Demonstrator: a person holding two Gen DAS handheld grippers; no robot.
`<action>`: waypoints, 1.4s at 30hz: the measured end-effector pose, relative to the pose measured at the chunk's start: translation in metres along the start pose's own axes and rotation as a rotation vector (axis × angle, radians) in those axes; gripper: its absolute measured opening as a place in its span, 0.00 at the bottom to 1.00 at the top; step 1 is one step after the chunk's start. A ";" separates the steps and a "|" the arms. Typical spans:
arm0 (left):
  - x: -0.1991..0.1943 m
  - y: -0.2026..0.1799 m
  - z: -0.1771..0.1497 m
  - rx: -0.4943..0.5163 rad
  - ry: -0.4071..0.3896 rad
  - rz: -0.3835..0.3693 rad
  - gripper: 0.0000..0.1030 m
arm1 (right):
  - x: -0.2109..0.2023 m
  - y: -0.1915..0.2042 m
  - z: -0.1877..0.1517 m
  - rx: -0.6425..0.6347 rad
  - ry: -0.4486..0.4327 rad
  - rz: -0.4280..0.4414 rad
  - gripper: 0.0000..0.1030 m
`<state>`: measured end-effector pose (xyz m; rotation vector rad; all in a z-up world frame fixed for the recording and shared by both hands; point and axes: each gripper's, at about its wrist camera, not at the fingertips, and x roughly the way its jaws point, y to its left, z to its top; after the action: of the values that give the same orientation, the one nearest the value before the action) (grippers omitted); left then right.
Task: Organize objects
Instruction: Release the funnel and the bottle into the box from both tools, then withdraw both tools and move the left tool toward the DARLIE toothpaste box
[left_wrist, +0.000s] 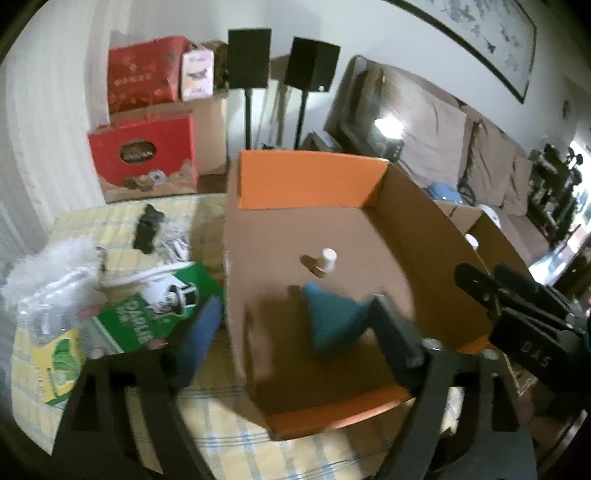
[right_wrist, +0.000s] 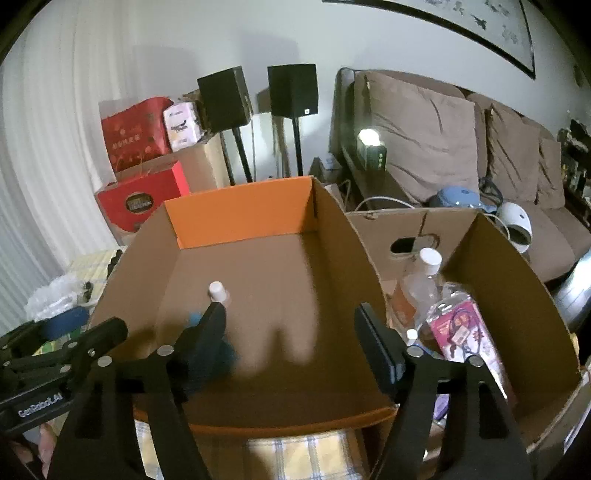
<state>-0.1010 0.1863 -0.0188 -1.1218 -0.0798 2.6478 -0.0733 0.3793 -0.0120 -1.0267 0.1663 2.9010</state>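
Note:
An open cardboard box with orange flaps (left_wrist: 310, 181) (right_wrist: 243, 210) stands on the checked tablecloth. Inside it a small bottle with a white cap (left_wrist: 325, 263) (right_wrist: 218, 292) stands upright beside a teal cloth item (left_wrist: 332, 321) (right_wrist: 225, 350). My left gripper (left_wrist: 280, 343) is open and empty, its fingers straddling the box's near left corner. My right gripper (right_wrist: 291, 339) is open and empty above the box's near edge. It also shows in the left wrist view (left_wrist: 517, 310). The left gripper shows in the right wrist view (right_wrist: 62, 354).
Left of the box lie a green packet (left_wrist: 147, 314), a yellow packet (left_wrist: 59, 365), a blue roll (left_wrist: 199, 339), clear plastic (left_wrist: 48, 288) and a black item (left_wrist: 147, 229). A second cardboard box (right_wrist: 517, 280) on the right holds a clear bottle (right_wrist: 421, 280) and a pink packet (right_wrist: 465, 336). Red boxes, speakers and a sofa stand behind.

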 end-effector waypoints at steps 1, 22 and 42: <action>-0.003 0.001 0.000 0.002 -0.012 0.002 0.89 | -0.003 0.000 0.000 -0.001 -0.007 -0.003 0.79; -0.058 0.032 -0.004 0.010 -0.081 0.053 1.00 | -0.052 0.014 -0.002 -0.022 -0.062 -0.005 1.00; -0.103 0.109 -0.023 -0.062 -0.098 0.081 1.00 | -0.073 0.097 -0.010 -0.106 -0.061 0.093 1.00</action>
<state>-0.0399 0.0528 0.0204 -1.0352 -0.1393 2.7898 -0.0190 0.2805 0.0338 -0.9691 0.0589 3.0510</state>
